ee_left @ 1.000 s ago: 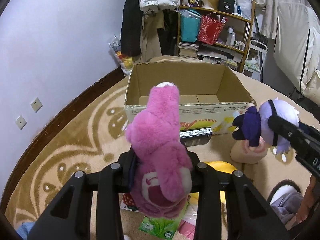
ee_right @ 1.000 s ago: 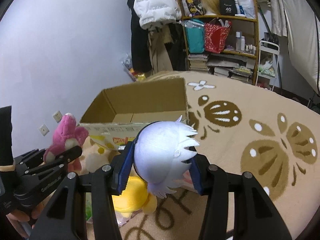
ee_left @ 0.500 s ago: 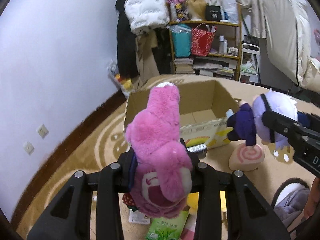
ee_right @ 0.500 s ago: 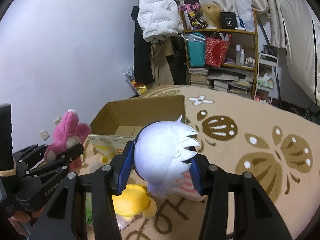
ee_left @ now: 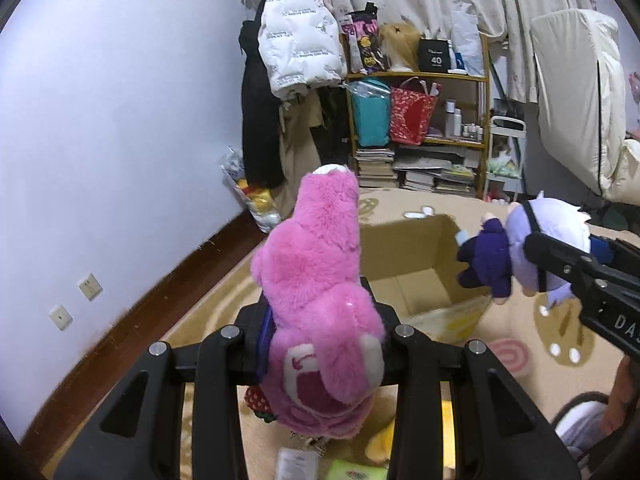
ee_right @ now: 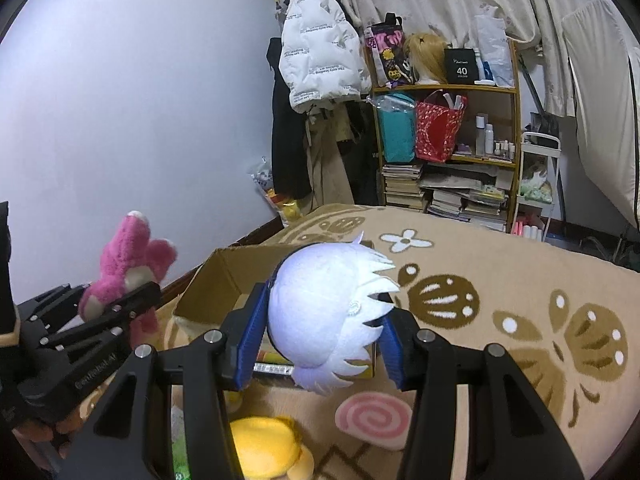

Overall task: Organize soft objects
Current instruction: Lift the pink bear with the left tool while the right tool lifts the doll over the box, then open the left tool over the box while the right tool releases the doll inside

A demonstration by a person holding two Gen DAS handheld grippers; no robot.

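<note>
Left gripper clamped on a pink plush bear, pads pressed into the toy's sides near the head, body sticking up and away from the camera, white foot sole at the top. Held in the air above the near-left corner of an open cardboard box standing on a patterned beige rug. Nothing visible on the part of the box floor that shows.

Right gripper closed around a white-haired doll, blue pads squeezing both sides of the round head, spiky hair fringe pointing right. From the left wrist view, same doll seen side-on with a dark purple body hanging off toward the box, above the box's right edge.

On the rug in front of the box: a pink swirl cushion just beside the near-right corner, a yellow plush to its left, a strawberry toy and a green packet nearer the bottom edge of the left view, partly hidden behind the pink bear.

Against the far wall, a wooden shelf with bags, bottles and stacked books, and a white puffer jacket hanging beside it.
</note>
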